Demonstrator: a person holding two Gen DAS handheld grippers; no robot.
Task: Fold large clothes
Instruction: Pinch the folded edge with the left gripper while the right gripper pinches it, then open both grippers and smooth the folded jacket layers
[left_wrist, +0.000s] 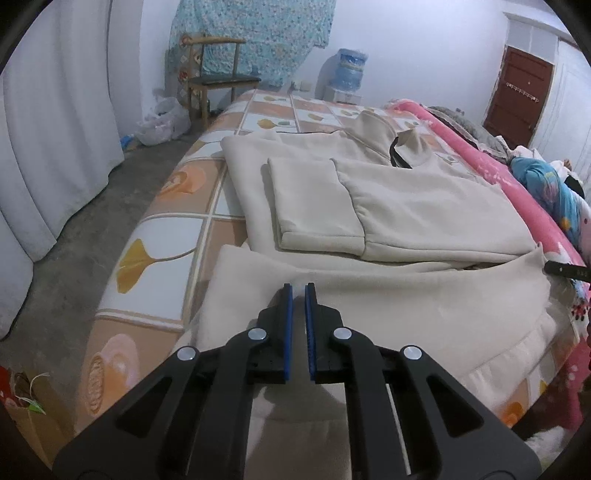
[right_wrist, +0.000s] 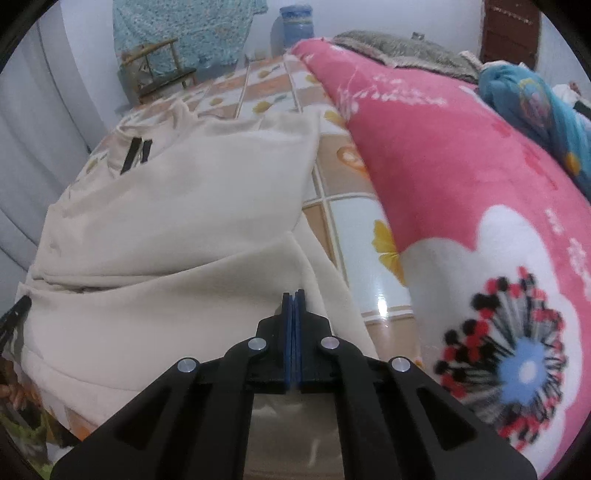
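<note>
Lying across the middle of both frames, the cream hoodie (left_wrist: 406, 206) covers the tiled bedsheet (left_wrist: 173, 236). Left gripper (left_wrist: 298, 286) sits narrowly spread above its hem; right gripper (right_wrist: 294, 293) is pressed together, cloth pinch unclear, beside the pink blanket (right_wrist: 443, 166).

A beige hoodie (left_wrist: 424, 206) and a pink blanket (right_wrist: 461, 177) are borne directly by the tile-patterned bed (left_wrist: 166, 229).

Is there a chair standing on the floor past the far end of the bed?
Yes, in the left wrist view a wooden chair stands on the floor beyond the far corner of the bed, before a hanging blue patterned cloth.
</note>
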